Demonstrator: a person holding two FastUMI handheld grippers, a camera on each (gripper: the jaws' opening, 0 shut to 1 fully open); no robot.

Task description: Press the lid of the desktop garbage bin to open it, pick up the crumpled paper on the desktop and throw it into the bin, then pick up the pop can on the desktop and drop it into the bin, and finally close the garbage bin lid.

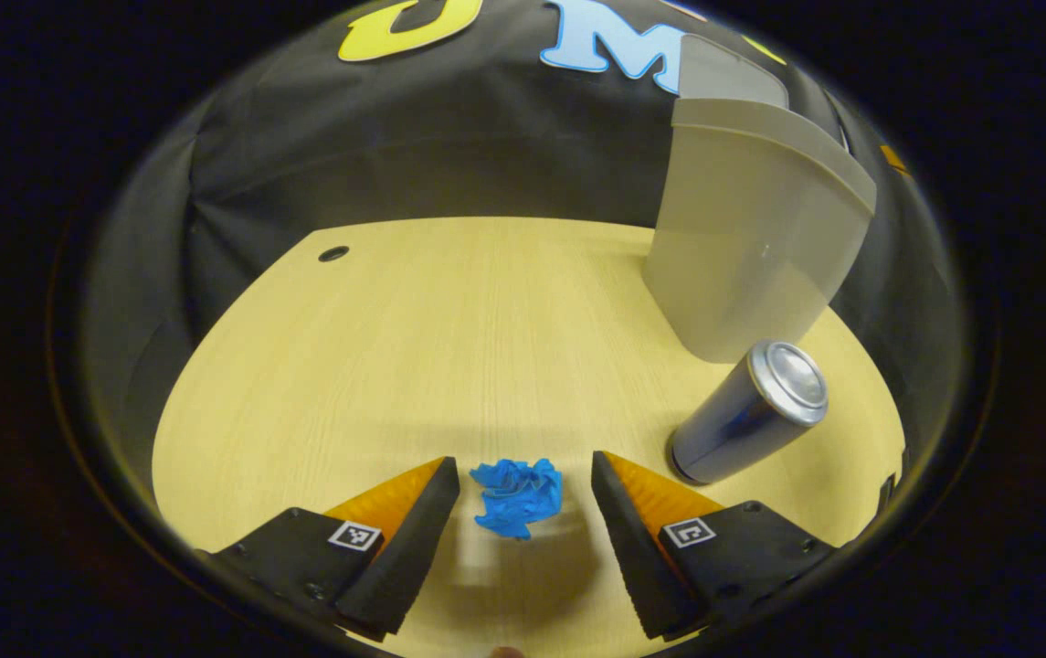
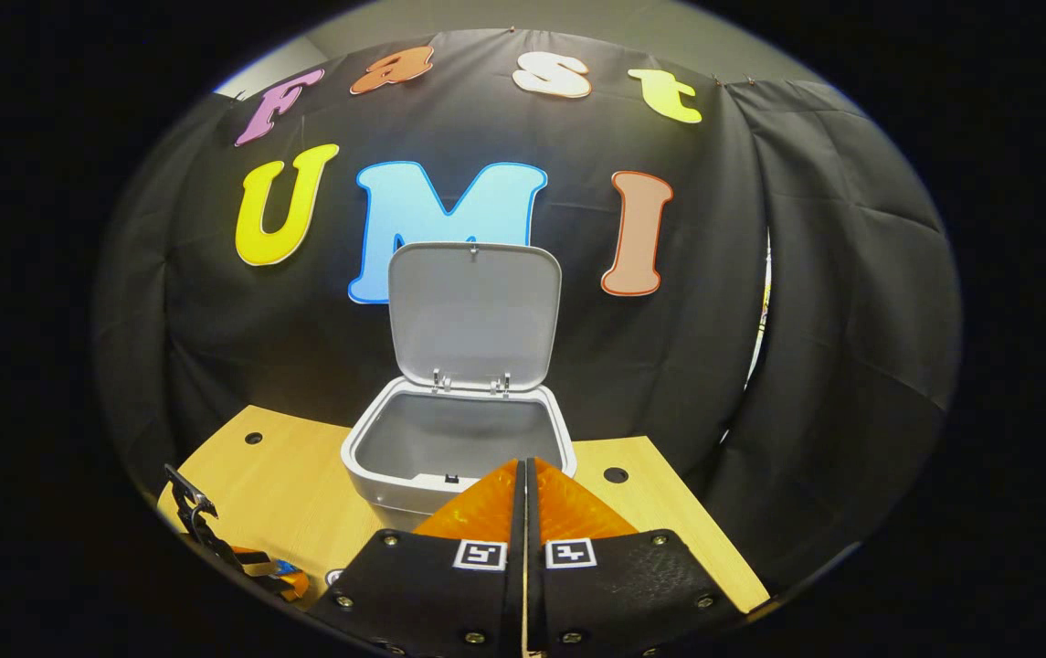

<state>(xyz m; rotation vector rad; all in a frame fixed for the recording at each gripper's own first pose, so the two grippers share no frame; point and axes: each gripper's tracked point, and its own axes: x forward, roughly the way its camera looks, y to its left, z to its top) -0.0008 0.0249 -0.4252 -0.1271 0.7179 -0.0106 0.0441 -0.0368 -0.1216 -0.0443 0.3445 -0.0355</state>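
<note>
Blue crumpled paper point(image 1: 516, 498) lies on the desktop point(image 1: 449, 329) between your left gripper's point(image 1: 523, 480) spread fingers, so lower squarely and squeeze centrally, keeping the clenched, empty right gripper point(image 2: 525, 475) before the open bin point(image 2: 459, 448).

A pale wooden desktop point(image 1: 449, 347) with round cable holes point(image 1: 333, 253) stands before the black cloth wall point(image 2: 815, 302).

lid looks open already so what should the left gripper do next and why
Probably shut the left gripper on the crumpled paper. The paper lies on the desk between its open fingers, untouched, and the bin stands with its lid up, ready to take it.
</note>
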